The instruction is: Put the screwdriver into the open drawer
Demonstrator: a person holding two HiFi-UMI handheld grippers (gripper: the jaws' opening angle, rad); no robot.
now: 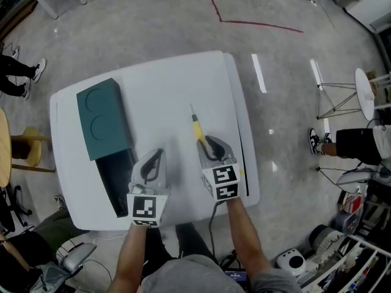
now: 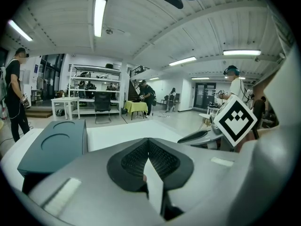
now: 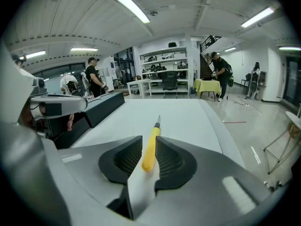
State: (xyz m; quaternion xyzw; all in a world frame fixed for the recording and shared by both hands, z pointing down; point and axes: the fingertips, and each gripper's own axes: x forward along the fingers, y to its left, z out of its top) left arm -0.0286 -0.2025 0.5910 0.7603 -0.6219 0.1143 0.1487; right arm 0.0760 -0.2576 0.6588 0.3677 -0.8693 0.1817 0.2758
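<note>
A wooden stool (image 1: 27, 148) stands at the white table's (image 1: 183, 84) 9 o'clock side. On the table, at about 9 o'clock from its middle, sits a teal cabinet (image 1: 101, 118) with two round hollows in its top. Its drawer (image 1: 116, 176) is pulled out toward 6 o'clock, dark inside, and nothing can be made out in it.

Just beside the drawer, at its 3 o'clock, the left gripper (image 2: 148, 142) hangs low over the bare tabletop and points toward 12 o'clock. Its jaws are together, tip against tip, and hold nothing.

The screwdriver (image 1: 195, 126) lies flat on the table right of the middle, well apart from the drawer. Its metal tip points toward 12 o'clock, tipped a little to 11, and its yellow handle points toward 6 o'clock.

The right gripper (image 3: 148, 142) is at the handle end, aimed down along the tool. Its jaws stand apart with the butt of the yellow handle between the ribbed pads (image 3: 127, 159). A thin gap shows on each side, so the pads do not press on it. The tool's shaft and tip reach out past the jaw tips.

On the grey floor (image 1: 153, 11), a red tape line (image 1: 256, 23) runs at the table's 1 o'clock. A bystander's legs (image 1: 342, 142) stand at its 3 o'clock.
</note>
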